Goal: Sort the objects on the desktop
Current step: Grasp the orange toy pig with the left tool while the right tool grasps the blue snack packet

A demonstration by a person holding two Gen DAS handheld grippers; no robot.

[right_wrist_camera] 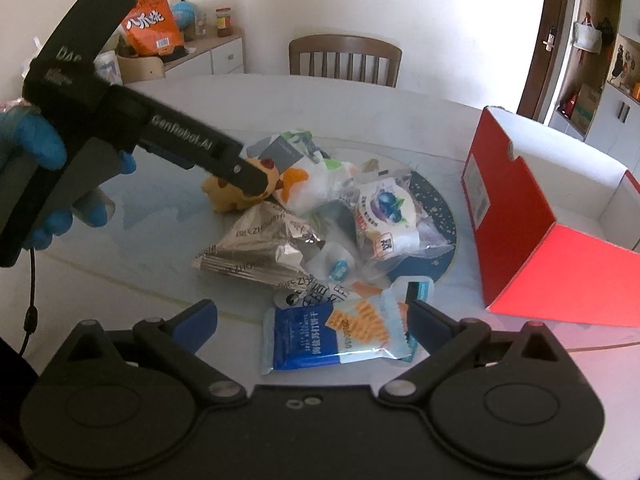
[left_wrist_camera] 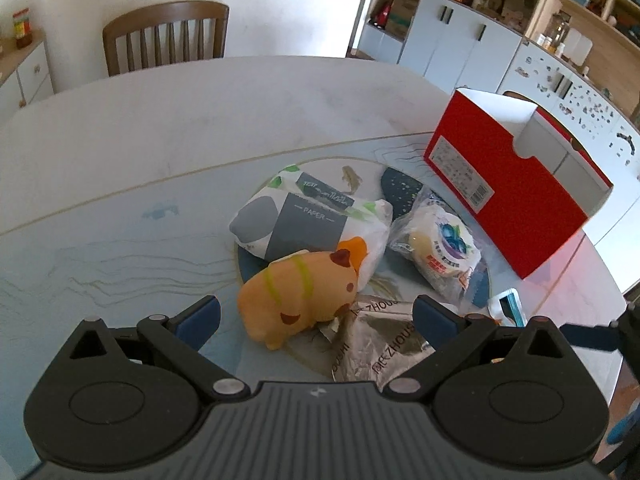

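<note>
One orange toy (left_wrist_camera: 296, 296) between left gripper (left_wrist_camera: 316, 316) fingers.

- The desk (left_wrist_camera: 168, 128) is round and pale, with a light blue mat (left_wrist_camera: 100, 248) on top.
- A red box (left_wrist_camera: 516, 196) stands open on the right side.
- In the middle lies a pile: a pack of tissues (left_wrist_camera: 308, 220), an orange toy animal (left_wrist_camera: 296, 300), a silver snack bag (right_wrist_camera: 260, 248) and a blueberry bun in clear wrap (right_wrist_camera: 384, 216).
- A blue snack packet (right_wrist_camera: 332, 336) lies flat at the near edge of the pile.
</note>
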